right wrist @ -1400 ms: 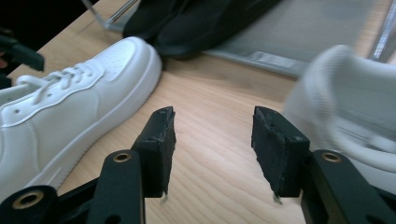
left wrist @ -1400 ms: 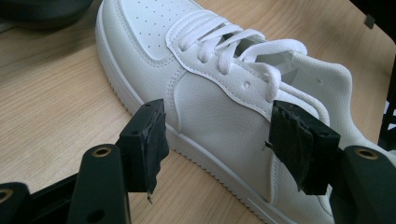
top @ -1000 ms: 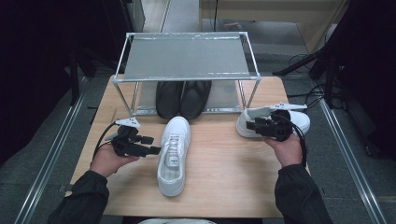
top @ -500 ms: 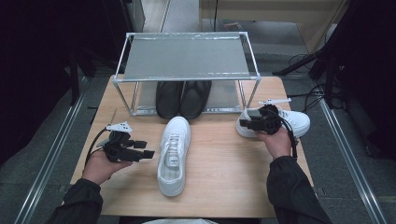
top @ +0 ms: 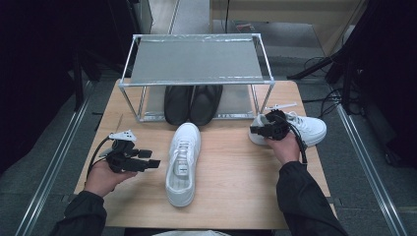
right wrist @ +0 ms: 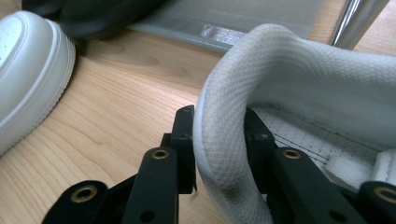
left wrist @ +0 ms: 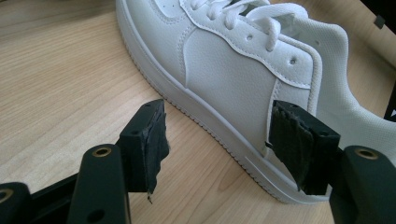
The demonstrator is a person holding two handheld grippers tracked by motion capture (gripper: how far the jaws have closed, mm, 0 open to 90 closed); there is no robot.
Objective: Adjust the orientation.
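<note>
One white sneaker (top: 183, 162) lies mid-table with its toe toward the rack. My left gripper (top: 155, 163) sits just left of it, open. In the left gripper view the pads (left wrist: 148, 140) flank the sneaker's side (left wrist: 224, 79) without touching it. A second white sneaker (top: 307, 129) lies at the right, its heel toward the middle. My right gripper (top: 263, 129) is at that heel. In the right gripper view its jaws have just been closing and now pinch the padded heel collar (right wrist: 261, 60), one jaw inside the shoe and one outside.
A metal-framed rack (top: 196, 59) stands at the back of the wooden table (top: 236, 172), with a pair of black shoes (top: 192, 103) on its lower shelf. A rack leg (right wrist: 359, 18) stands close behind the held sneaker. Cables lie on the floor to the right.
My right hand has shifted left and down onto the right sneaker's heel, and its jaws have closed on the collar. The left hand has hardly moved.
</note>
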